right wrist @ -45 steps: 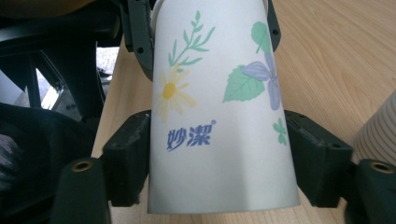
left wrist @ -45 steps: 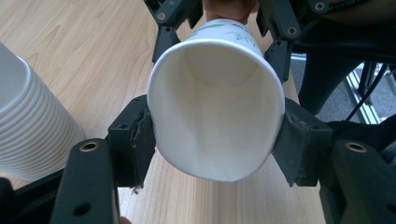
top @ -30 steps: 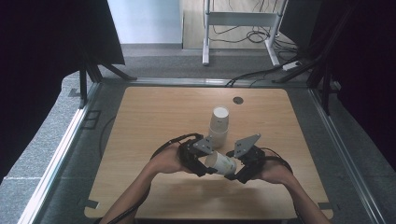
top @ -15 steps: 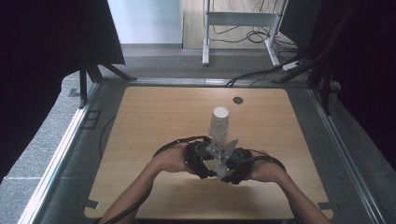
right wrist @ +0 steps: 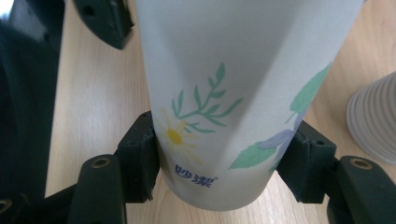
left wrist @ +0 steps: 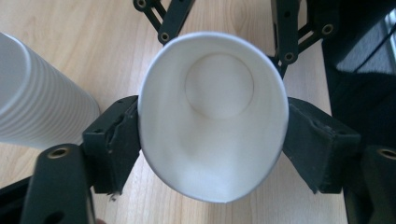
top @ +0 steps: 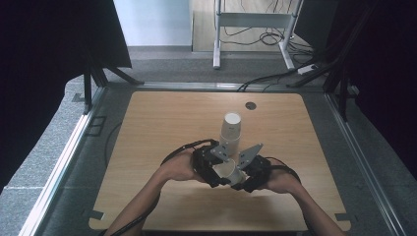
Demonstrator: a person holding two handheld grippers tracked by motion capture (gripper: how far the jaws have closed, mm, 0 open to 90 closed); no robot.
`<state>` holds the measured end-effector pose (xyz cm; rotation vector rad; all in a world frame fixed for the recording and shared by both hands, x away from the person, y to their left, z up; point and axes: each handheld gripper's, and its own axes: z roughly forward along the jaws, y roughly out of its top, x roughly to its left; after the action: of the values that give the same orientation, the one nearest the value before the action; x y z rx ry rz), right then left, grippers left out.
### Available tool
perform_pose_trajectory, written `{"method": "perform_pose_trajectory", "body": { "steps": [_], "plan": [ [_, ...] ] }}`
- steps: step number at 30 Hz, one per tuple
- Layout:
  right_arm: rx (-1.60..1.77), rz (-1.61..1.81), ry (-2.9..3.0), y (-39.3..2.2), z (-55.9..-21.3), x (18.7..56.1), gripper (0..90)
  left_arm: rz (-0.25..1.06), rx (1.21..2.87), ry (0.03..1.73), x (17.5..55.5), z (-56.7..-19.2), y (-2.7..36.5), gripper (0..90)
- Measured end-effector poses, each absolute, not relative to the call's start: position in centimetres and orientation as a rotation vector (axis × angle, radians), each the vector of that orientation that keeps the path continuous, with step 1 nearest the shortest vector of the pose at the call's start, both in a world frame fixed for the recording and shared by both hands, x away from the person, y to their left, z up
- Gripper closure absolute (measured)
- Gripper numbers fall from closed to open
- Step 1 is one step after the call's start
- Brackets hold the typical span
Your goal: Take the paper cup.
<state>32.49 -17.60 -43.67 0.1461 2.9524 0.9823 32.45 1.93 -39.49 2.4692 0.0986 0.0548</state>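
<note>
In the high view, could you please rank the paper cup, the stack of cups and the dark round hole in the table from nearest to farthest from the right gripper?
1. Paper cup: clamped in the right gripper.
2. Stack of cups: upright just beyond.
3. Dark round hole: near the table's far edge.

The right claw (right wrist: 212, 154) grips a flowered paper cup (right wrist: 233, 84) near its base; wooden table (right wrist: 93, 93) beneath.

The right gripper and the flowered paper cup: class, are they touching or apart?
Touching. The right gripper view shows the right gripper with both black pads pressed against the flowered paper cup near its base, denting its wall.
</note>
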Motion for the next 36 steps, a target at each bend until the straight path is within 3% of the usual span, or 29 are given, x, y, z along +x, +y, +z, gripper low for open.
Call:
{"method": "perform_pose_trajectory", "body": {
  "steps": [13, 29, 36],
  "plan": [
    [0.258, 1.391, 2.799, -19.4, -44.9, 32.5, 36.8, 0.047, 2.327, 0.156, 32.9, -39.3, 2.7, 24.9],
    [0.268, 1.459, 2.791, -19.3, -45.7, 32.6, 35.4, 0.052, 2.317, 0.135, 32.7, -39.1, 2.6, 33.4],
    [0.285, 1.407, 2.780, -19.0, -45.8, 32.6, 17.5, 0.094, 2.335, 0.127, 32.6, -38.4, 2.4, 33.6]
  ]
}}
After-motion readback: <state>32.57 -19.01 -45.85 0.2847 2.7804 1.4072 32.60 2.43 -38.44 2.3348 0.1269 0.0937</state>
